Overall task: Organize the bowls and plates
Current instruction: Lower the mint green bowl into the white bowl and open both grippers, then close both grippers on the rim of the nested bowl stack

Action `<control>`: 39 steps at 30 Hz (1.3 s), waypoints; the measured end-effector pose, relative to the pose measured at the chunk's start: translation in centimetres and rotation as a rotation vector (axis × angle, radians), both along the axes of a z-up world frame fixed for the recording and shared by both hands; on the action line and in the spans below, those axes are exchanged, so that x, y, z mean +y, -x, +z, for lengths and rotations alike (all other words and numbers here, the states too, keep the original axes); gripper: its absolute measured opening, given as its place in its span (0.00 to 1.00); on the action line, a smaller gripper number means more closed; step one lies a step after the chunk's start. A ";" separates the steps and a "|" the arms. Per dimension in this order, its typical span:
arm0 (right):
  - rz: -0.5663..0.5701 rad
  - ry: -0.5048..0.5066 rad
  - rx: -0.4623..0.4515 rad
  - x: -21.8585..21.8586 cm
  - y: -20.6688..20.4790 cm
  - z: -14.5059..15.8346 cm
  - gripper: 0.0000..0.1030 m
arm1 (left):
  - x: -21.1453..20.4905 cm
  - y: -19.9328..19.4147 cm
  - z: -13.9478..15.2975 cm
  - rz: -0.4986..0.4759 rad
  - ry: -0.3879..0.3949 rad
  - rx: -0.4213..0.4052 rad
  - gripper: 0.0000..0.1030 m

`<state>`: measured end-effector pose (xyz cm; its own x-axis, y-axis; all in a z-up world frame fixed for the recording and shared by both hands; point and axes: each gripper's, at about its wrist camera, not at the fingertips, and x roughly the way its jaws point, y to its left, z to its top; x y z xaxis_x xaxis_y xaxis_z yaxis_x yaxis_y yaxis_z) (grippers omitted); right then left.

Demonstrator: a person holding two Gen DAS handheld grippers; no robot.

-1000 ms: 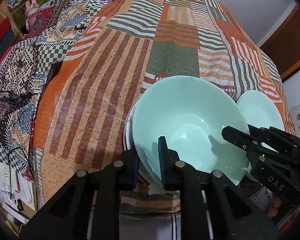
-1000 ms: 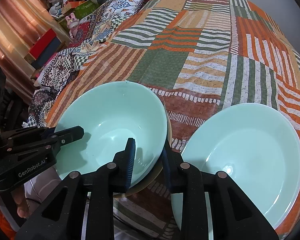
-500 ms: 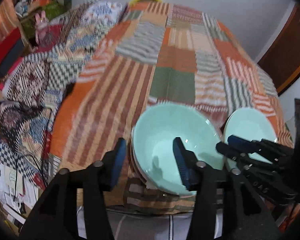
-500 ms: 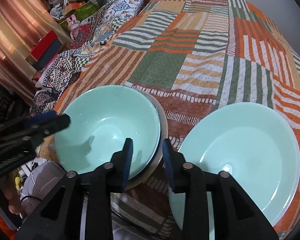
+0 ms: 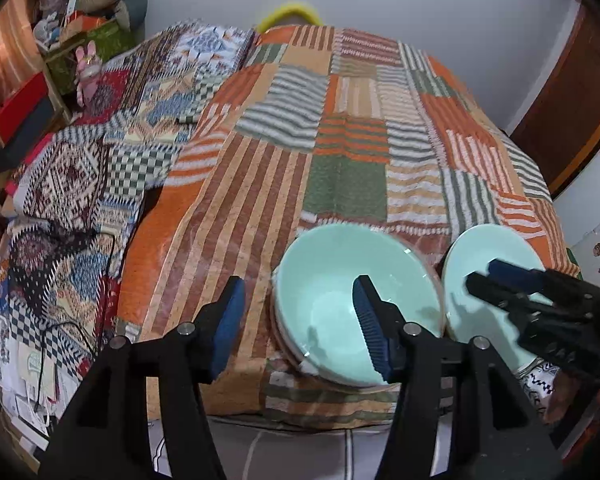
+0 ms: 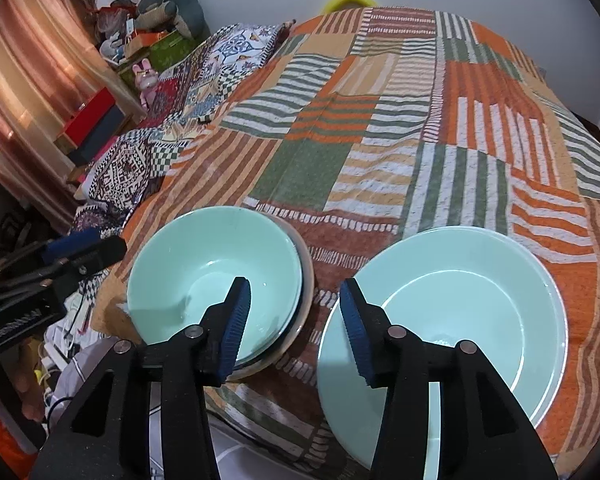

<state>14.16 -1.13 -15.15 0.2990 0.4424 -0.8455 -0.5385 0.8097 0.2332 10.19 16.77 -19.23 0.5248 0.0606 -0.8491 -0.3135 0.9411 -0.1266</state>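
A mint green bowl [image 5: 332, 280] [image 6: 204, 264] sits nested on a stack of bowls at the near edge of a patchwork bedspread [image 5: 340, 160]. To its right lies a stack of mint green plates [image 6: 460, 304] [image 5: 476, 264]. My left gripper [image 5: 300, 316] is open and empty, above the bowl's left rim. My right gripper [image 6: 296, 316] is open and empty, over the gap between the bowl and the plates. The right gripper also shows at the right of the left wrist view [image 5: 500, 280].
A patterned blanket [image 5: 80, 184] lies at the bed's left side. Boxes and soft toys [image 6: 148, 52] stand at the far left. A wooden door [image 5: 572, 92] is at the right. Cables and papers [image 5: 32, 344] lie on the floor at the left.
Both grippers let go of the bowl's rim and opened. Both pulled back and up, so the bowl and plates look smaller and lower.
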 end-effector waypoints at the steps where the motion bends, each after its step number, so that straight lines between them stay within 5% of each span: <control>1: -0.003 -0.003 0.004 -0.2 0.0 -0.1 0.42 | 0.3 0.0 -0.5 0.003 0.011 0.013 0.54; 13: 0.014 0.011 0.099 0.7 -0.5 -3.0 0.43 | 1.4 0.1 -5.1 0.000 0.107 0.106 0.54; 39: 0.049 0.016 0.175 3.0 -1.6 -5.9 0.43 | 0.5 -1.7 -8.7 -0.060 0.230 0.148 0.52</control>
